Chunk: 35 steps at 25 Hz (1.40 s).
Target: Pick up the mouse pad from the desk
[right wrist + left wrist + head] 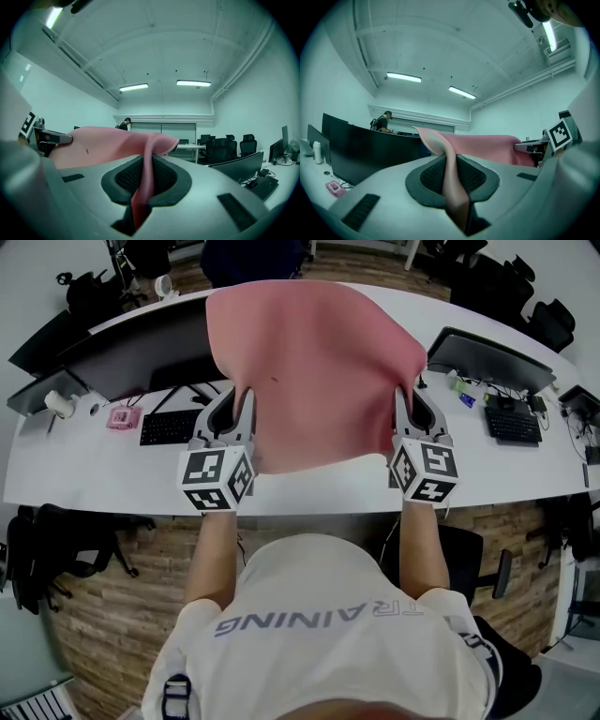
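The pink mouse pad hangs in the air above the white desk, stretched between my two grippers. In the head view my left gripper is shut on the pad's left edge and my right gripper on its right edge. The left gripper view shows the pad pinched as a thin fold between the dark pads of that gripper. In the right gripper view the pad is squeezed the same way in the right gripper. The pad hides the desk behind it.
A dark monitor, a black keyboard and a small pink object sit on the desk's left part. Another monitor and keyboard are at the right. Office chairs stand around, and a person far back.
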Each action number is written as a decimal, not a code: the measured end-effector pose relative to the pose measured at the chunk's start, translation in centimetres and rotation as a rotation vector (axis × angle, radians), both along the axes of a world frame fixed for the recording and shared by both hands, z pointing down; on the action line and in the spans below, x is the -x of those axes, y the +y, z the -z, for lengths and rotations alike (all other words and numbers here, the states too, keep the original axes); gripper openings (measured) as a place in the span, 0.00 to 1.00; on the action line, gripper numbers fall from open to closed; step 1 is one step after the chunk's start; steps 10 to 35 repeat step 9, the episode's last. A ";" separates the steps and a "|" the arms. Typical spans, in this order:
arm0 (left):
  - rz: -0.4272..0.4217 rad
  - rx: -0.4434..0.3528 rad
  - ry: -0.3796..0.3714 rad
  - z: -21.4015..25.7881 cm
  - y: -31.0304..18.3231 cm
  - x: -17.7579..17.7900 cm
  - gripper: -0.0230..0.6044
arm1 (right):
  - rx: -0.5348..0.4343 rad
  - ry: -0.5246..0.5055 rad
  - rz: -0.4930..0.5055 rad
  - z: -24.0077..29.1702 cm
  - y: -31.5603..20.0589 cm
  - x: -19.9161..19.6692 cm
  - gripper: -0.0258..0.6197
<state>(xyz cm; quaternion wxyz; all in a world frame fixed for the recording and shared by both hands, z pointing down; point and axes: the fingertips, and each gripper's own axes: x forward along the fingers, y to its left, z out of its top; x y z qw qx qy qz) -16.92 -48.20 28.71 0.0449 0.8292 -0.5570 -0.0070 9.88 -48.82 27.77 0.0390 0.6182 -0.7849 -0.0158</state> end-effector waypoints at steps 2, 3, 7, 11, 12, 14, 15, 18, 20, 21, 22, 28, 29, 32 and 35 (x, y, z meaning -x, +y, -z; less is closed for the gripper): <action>-0.002 -0.003 0.000 0.1 0.2 -0.1 0.17 | 0.000 0.002 0.003 0.0 0.2 0.0 0.13; -0.003 -0.004 0.001 0.2 0.3 -0.1 0.17 | 0.001 0.002 0.004 0.0 0.2 -0.1 0.13; -0.004 -0.007 0.004 0.2 0.5 -0.1 0.17 | 0.006 0.002 0.011 -0.2 0.3 0.1 0.13; -0.002 -0.007 0.004 0.2 0.5 -0.1 0.17 | 0.007 0.003 0.015 -0.3 0.3 0.2 0.13; -0.002 -0.007 0.004 0.2 0.5 -0.1 0.17 | 0.007 0.003 0.015 -0.3 0.3 0.2 0.13; -0.002 -0.007 0.004 0.2 0.5 -0.1 0.17 | 0.007 0.003 0.015 -0.3 0.3 0.2 0.13; -0.002 -0.007 0.004 0.2 0.5 -0.1 0.17 | 0.007 0.003 0.015 -0.3 0.3 0.2 0.13; -0.002 -0.007 0.004 0.2 0.5 -0.1 0.17 | 0.007 0.003 0.015 -0.3 0.3 0.2 0.13; -0.002 -0.007 0.004 0.2 0.5 -0.1 0.17 | 0.007 0.003 0.015 -0.3 0.3 0.2 0.13; -0.002 -0.007 0.004 0.2 0.5 -0.1 0.17 | 0.007 0.003 0.015 -0.3 0.3 0.2 0.13; -0.002 -0.007 0.004 0.2 0.5 -0.1 0.17 | 0.007 0.003 0.015 -0.3 0.3 0.2 0.13; -0.002 -0.007 0.004 0.2 0.5 -0.1 0.17 | 0.007 0.003 0.015 -0.3 0.3 0.2 0.13; -0.002 -0.007 0.004 0.2 0.5 -0.1 0.17 | 0.007 0.003 0.015 -0.3 0.3 0.2 0.13; -0.002 -0.007 0.004 0.2 0.5 -0.1 0.17 | 0.007 0.003 0.015 -0.3 0.3 0.2 0.13; -0.002 -0.007 0.004 0.2 0.5 -0.1 0.17 | 0.007 0.003 0.015 -0.3 0.3 0.2 0.13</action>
